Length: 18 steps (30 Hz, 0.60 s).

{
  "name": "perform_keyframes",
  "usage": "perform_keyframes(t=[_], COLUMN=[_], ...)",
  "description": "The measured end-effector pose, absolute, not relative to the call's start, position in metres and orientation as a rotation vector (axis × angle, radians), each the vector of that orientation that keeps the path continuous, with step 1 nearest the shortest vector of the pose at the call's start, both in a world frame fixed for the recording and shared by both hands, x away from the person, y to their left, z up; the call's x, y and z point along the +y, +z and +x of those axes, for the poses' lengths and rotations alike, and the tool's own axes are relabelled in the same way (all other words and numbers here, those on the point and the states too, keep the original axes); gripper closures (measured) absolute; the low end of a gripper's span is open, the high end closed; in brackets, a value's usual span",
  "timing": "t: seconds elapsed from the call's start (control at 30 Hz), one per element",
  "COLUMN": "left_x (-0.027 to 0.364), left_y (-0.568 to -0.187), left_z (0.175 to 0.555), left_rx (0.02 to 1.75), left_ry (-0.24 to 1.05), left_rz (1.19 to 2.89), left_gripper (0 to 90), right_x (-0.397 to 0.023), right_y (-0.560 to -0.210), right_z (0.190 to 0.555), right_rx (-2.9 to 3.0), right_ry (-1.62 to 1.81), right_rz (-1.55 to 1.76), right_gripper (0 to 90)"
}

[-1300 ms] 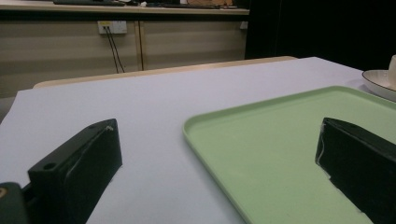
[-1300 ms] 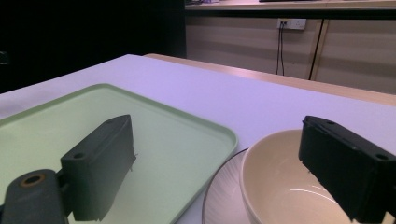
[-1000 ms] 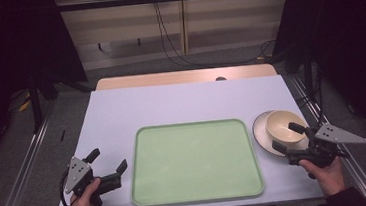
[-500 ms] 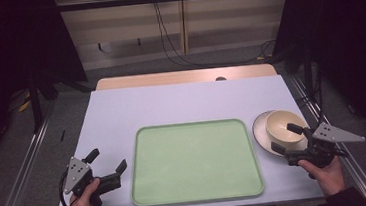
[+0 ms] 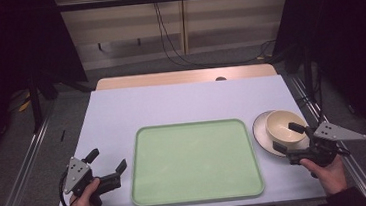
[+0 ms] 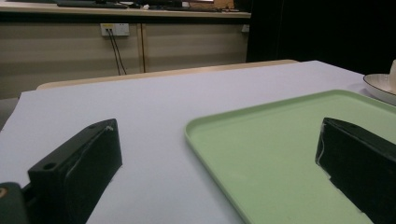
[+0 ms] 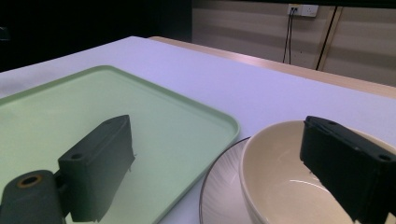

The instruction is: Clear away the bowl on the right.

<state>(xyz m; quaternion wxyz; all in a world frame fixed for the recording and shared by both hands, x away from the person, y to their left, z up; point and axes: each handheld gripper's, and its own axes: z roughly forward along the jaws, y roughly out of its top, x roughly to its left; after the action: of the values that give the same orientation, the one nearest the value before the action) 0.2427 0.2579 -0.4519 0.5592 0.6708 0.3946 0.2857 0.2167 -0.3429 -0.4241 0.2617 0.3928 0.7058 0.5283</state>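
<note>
green tray [image 5: 194, 160] in the middle of the table [image 5: 181, 103] | cream bowl [image 5: 284, 125] on a plate [image 5: 261, 129] just right of tray | left gripper [image 5: 107, 167] jaws wide apart, holding nothing, left of tray | right gripper [image 5: 289, 138] jaws wide apart around the bowl's near rim

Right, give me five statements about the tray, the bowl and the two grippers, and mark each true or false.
1. The green tray has nothing on it. True.
2. The bowl sits on the tray. False: it sits on a plate to the right of the tray.
3. The right gripper has its jaws open at the bowl, one jaw over the inside of it. True.
4. The left gripper is shut on the tray's edge. False: its jaws are open and hold nothing, one over the table, one over the tray.
5. The bowl is full of food. False: what shows of its inside in the right gripper view is bare.
</note>
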Motion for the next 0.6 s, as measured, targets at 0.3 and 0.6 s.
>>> perform_keyframes(t=[0.3,0.6], left_x=[0.258,0.259], left_y=[-0.452,-0.452], left_z=[0.243,0.244], left_rx=[0.928,0.928], left_ry=[0.673,0.684], left_rz=[1.581,1.593], left_gripper=[0.3,0.4], right_x=[-0.358,-0.373], right_y=[-0.415,-0.411], right_z=[0.220,0.229], right_rx=[1.875,1.888], right_ry=[1.417,1.380], right_rz=[1.086,1.116], right_gripper=[9.2,9.2])
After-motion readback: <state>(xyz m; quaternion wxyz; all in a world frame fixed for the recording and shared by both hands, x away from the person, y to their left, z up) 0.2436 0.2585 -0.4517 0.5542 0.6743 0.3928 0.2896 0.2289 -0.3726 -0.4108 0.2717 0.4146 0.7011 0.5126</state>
